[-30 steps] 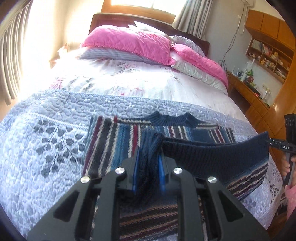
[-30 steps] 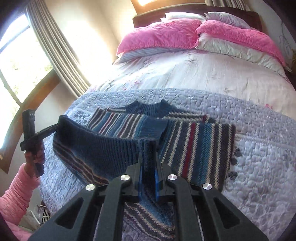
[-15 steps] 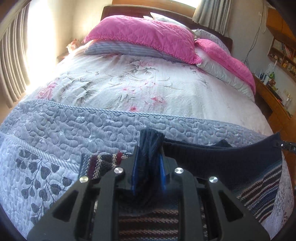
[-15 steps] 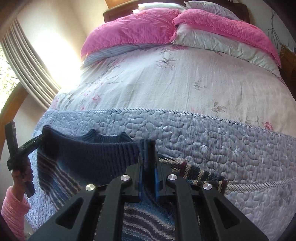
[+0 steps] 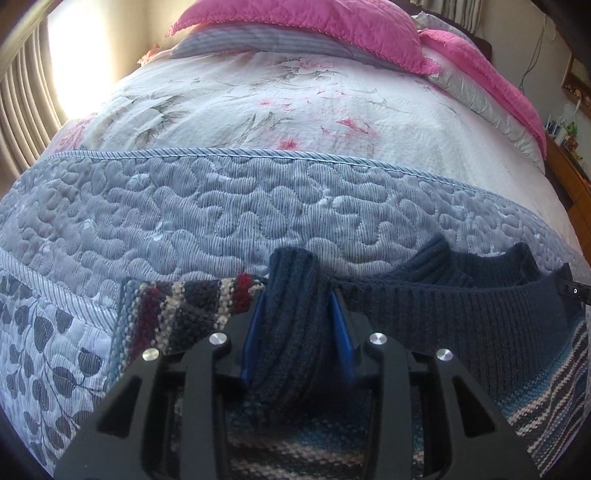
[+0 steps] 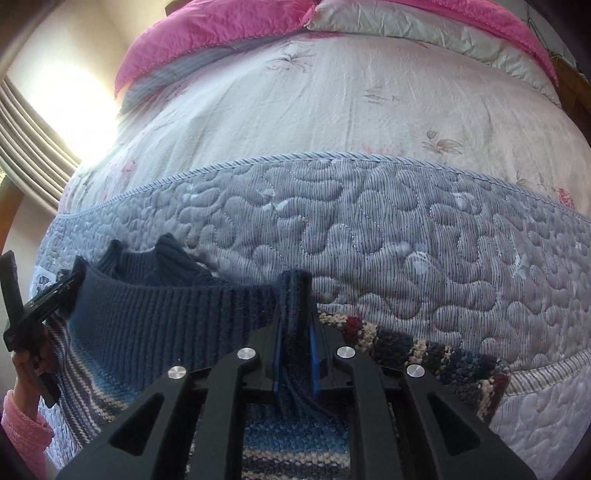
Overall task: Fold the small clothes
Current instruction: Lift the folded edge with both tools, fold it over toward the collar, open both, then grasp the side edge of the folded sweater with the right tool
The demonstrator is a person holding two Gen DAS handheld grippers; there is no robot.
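Two hand-held grippers over a bed, each pinching the navy ribbed hem of a small striped sweater (image 5: 461, 325). Left hand-held gripper (image 5: 295, 314) clamped on a bunched fold of the hem; right hand-held gripper (image 6: 295, 325) pressed flat on a thinner fold. Hem stretched between the two, lifted and carried forward over the rest of the sweater, lying beneath and just ahead of both. Navy collar (image 6: 147, 262) peeking out just beyond the raised hem, striped shoulder edge (image 5: 184, 306) just ahead of the left fingers. Grey quilted bedspread (image 5: 258, 206) farther ahead, pink pillows (image 6: 221, 26) well beyond

Likely step: laying the hem onto the collar to halve the sweater. Best done by keeping both ends level and the hem lightly taut, lowering together until hem meets shoulder line, side edges matching, then releasing both at once and withdrawing straight back. Risk: thick knit dragging the lower layer or springing open
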